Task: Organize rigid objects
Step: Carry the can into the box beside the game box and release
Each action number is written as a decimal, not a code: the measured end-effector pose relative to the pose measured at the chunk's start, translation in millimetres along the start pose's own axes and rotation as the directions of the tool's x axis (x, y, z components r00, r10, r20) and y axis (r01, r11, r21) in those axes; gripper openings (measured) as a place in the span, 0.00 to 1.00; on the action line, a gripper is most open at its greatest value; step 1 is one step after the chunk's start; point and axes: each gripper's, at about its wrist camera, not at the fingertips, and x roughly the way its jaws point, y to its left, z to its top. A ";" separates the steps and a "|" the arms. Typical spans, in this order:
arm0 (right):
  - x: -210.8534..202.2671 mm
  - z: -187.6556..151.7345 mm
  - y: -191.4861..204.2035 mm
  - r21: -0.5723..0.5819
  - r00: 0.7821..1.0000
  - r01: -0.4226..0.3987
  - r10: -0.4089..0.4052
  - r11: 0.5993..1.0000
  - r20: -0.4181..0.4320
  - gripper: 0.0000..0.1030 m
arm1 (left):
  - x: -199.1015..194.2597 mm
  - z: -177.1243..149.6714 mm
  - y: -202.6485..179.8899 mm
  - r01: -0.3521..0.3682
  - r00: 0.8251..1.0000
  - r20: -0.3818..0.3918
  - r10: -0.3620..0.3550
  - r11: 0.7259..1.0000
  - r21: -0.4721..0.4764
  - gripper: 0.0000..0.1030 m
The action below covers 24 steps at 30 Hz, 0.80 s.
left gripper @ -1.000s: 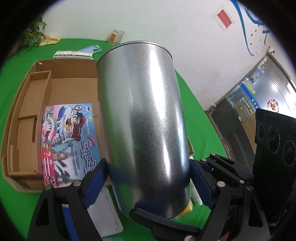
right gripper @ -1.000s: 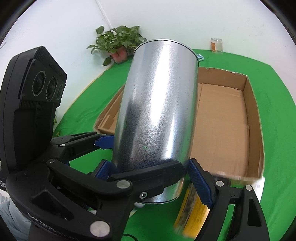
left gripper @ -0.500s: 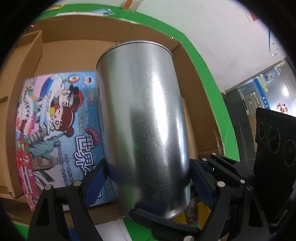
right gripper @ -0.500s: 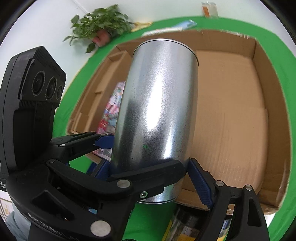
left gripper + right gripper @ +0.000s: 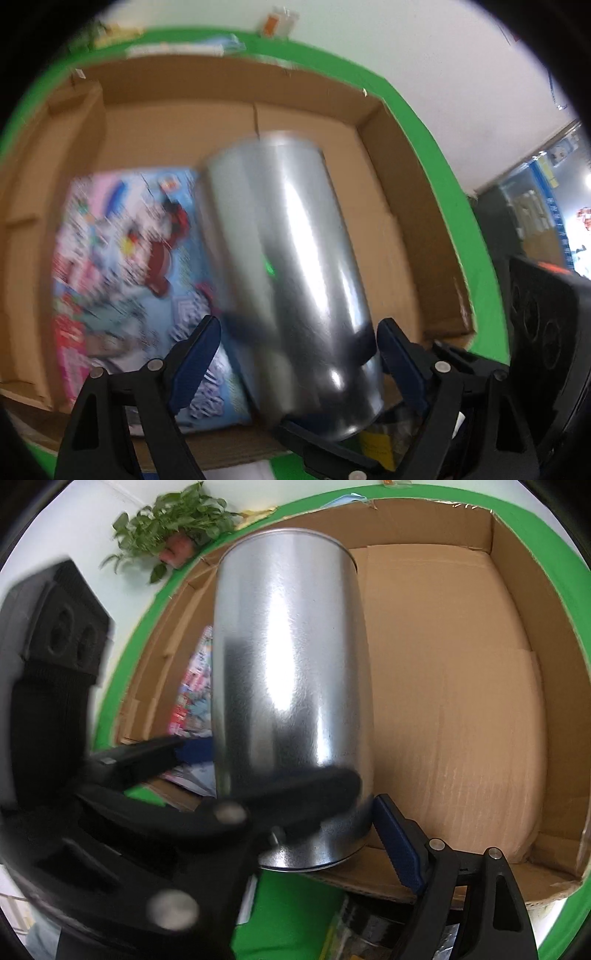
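Note:
A tall shiny metal can (image 5: 291,258) (image 5: 291,672) is held from two sides over the open cardboard box (image 5: 369,107) (image 5: 495,535). My left gripper (image 5: 297,325) has its blue pads at the can's lower end, and the can looks tilted and blurred in that view. My right gripper (image 5: 295,805) grips the same end; its right pad (image 5: 395,842) lies against the can and its left finger is hidden behind the left gripper (image 5: 284,764). A flat colourful cartoon box (image 5: 122,258) (image 5: 192,686) lies on the box floor to the can's left.
The box sits on a green tablecloth (image 5: 461,206). A yellow-labelled packet (image 5: 369,934) lies on the cloth just in front of the box. A potted plant (image 5: 173,524), a small jar (image 5: 277,22) and flat items (image 5: 181,48) stand behind it. Bare cardboard floor (image 5: 461,701) lies right of the can.
Both grippers came down and forward with the can, from in front of the box to low over its floor. In the left wrist view the can has tipped to the left.

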 end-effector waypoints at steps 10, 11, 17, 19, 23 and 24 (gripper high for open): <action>-4.7 -0.1 5.3 0.009 1.000 0.017 -0.016 1.000 -0.014 0.81 | -30.7 -15.8 10.2 -0.015 0.998 0.062 0.015 1.000 0.001 0.85; -10.3 -0.6 9.2 0.002 1.000 0.003 -0.003 1.000 -0.004 0.82 | -36.4 -19.8 12.8 -0.021 0.997 0.080 0.020 1.000 0.004 0.85; -33.6 -4.7 15.7 -0.058 0.998 0.021 -0.018 0.998 0.064 0.75 | -72.0 -40.9 35.8 -0.033 0.984 0.175 0.034 0.999 -0.006 0.85; -30.1 -9.2 13.6 -0.049 0.998 0.034 -0.031 0.998 0.062 0.63 | -74.6 -46.7 40.3 -0.040 0.984 0.174 0.039 0.999 0.000 0.85; -33.8 -20.1 21.6 -0.083 0.995 0.078 -0.072 0.993 0.070 0.62 | -62.1 -51.5 45.4 -0.019 0.992 0.121 0.021 1.000 -0.015 0.84; -35.3 -23.4 20.7 -0.075 0.995 0.074 -0.070 0.994 0.065 0.62 | -61.2 -56.4 50.0 0.000 0.995 0.101 0.003 1.000 -0.026 0.84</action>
